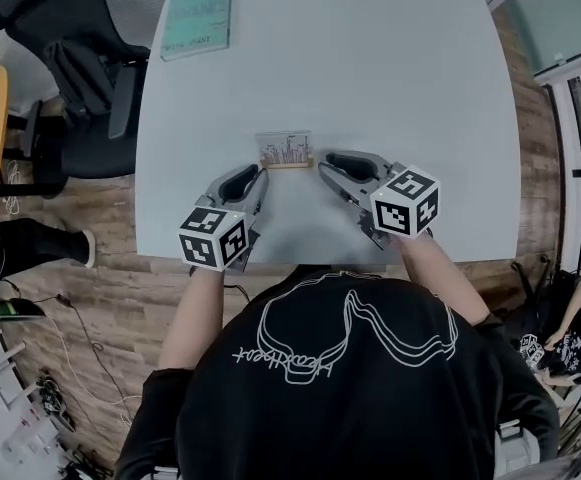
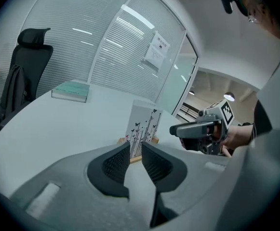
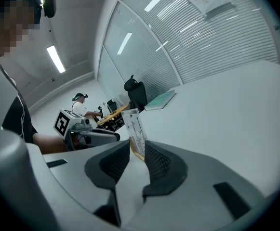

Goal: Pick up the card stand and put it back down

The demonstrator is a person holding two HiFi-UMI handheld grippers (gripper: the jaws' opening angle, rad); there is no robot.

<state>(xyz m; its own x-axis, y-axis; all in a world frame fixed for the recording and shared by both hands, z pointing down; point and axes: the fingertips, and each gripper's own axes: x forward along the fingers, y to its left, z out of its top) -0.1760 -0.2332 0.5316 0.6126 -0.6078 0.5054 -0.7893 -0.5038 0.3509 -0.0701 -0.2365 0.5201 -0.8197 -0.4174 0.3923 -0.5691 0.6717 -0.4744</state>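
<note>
The card stand (image 1: 285,151), a white card printed with grasses and butterflies in a small wooden base, stands upright on the white table (image 1: 390,88). My left gripper (image 1: 259,174) lies on the table just in front of the stand's left end. My right gripper (image 1: 323,161) lies at its right end. In the left gripper view the card stand (image 2: 143,124) shows just past the parted jaws of the left gripper (image 2: 136,150). In the right gripper view the card stand (image 3: 135,129) likewise rises just beyond the tips of the right gripper (image 3: 137,150). Neither pair of pads presses on it.
A teal book (image 1: 197,16) lies at the table's far left corner. A black office chair (image 1: 70,58) stands off the table's left side. Another person (image 1: 575,338) sits on the floor at the lower right. The table's near edge (image 1: 300,260) runs just behind the grippers.
</note>
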